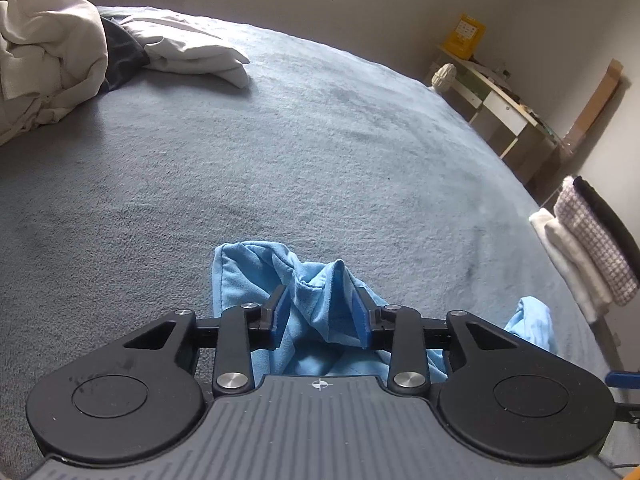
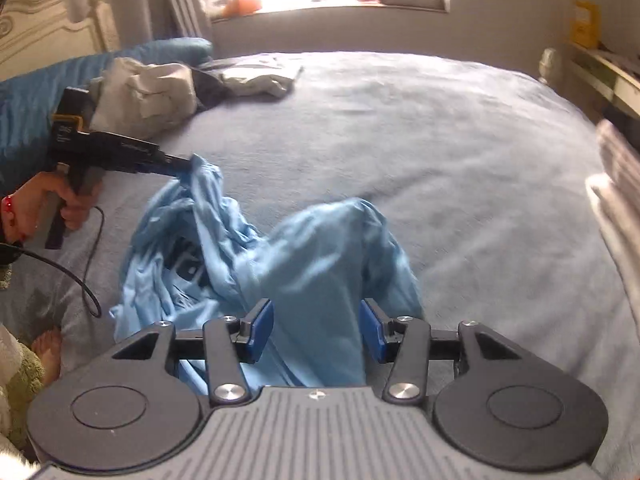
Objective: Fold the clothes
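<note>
1. Right gripper (image 2: pixel 317 330): jaws apart, blue pads clear of the cloth on both sides. The light blue shirt (image 2: pixel 304 264) passes between them and humps up just ahead; nothing is pinched.
2. Left gripper (image 1: pixel 319 312): jaws partly apart, a bunched fold of the shirt (image 1: pixel 280 276) standing between the pads. In the right wrist view its tips sit in a raised peak of cloth; whether the pads press cannot be told.
3. Shirt: crumpled, not yet spread, lying across the near part of the grey-blue bed cover (image 1: pixel 320 140), long axis roughly from left gripper to right.
4. Judgement: the right gripper lies nearer the loose bulk, so it is best placed to re-grip.
5. Outward: unfolded pale laundry (image 1: pixel 48 56) far left; folded stack (image 1: pixel 584 240) at the right edge.
</note>
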